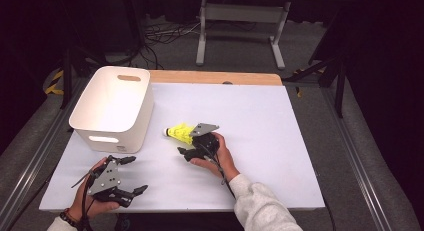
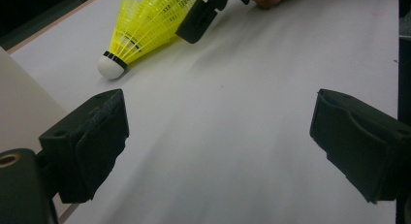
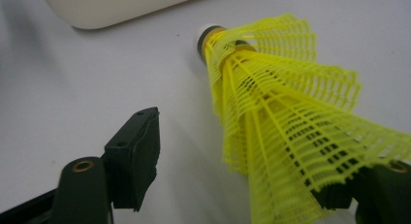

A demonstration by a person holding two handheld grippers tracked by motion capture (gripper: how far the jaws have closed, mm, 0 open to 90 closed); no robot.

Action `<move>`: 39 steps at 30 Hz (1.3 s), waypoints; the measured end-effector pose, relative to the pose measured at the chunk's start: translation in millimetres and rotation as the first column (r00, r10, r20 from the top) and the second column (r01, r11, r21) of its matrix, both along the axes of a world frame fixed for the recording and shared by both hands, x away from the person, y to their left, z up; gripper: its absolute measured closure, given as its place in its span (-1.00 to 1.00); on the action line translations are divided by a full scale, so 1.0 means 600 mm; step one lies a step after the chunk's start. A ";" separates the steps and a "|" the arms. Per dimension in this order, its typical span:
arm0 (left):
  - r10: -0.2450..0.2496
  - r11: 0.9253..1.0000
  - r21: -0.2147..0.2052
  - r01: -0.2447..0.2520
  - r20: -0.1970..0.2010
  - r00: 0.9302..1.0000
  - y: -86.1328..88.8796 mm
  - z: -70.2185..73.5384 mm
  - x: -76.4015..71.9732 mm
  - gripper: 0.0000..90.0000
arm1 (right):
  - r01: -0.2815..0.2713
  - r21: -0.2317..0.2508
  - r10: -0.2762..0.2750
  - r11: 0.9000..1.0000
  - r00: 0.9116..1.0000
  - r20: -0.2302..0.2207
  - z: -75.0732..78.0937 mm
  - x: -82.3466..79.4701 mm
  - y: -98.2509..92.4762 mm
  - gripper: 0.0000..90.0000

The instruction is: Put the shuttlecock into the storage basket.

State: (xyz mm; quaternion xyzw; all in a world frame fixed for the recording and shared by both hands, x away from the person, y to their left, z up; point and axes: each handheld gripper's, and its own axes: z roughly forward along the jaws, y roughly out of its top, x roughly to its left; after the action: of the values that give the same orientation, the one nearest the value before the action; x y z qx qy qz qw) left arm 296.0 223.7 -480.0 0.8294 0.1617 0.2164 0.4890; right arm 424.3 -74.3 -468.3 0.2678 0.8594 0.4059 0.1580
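yellow shuttlecock lay on its side on white table, white cork tip toward 9 o'clock, just right of white bin, apart from it. right gripper sat at shuttlecock's skirt, at its 4 o'clock; jaws apart, one against skirt's edge, other clear of it, nothing clamped. left gripper rested near table's front edge, at 7 o'clock from shuttlecock, well apart; jaws wide open, bare table between them.
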 end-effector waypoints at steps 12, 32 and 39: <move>-0.015 1.000 -0.006 0.015 -0.009 1.000 -0.002 0.000 -0.003 -0.83 | 0.118 0.011 -0.118 0.993 0.993 -0.008 0.003 0.035 0.027 0.22; -0.012 1.000 -0.005 0.012 -0.014 1.000 -0.001 -0.001 -0.002 -0.83 | 0.106 0.021 -0.106 0.994 0.994 0.034 0.013 0.052 0.044 0.91; 0.016 1.000 -0.002 -0.017 -0.035 0.999 -0.006 -0.004 0.005 -0.82 | 0.054 0.054 -0.057 0.997 0.997 0.059 0.033 0.022 0.022 0.91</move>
State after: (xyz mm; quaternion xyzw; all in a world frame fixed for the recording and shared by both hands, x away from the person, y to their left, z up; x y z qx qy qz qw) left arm 298.8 220.3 -482.2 0.8310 0.1773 0.2057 0.4854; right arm 437.6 -61.0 -448.4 0.2833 0.8356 0.4314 0.1882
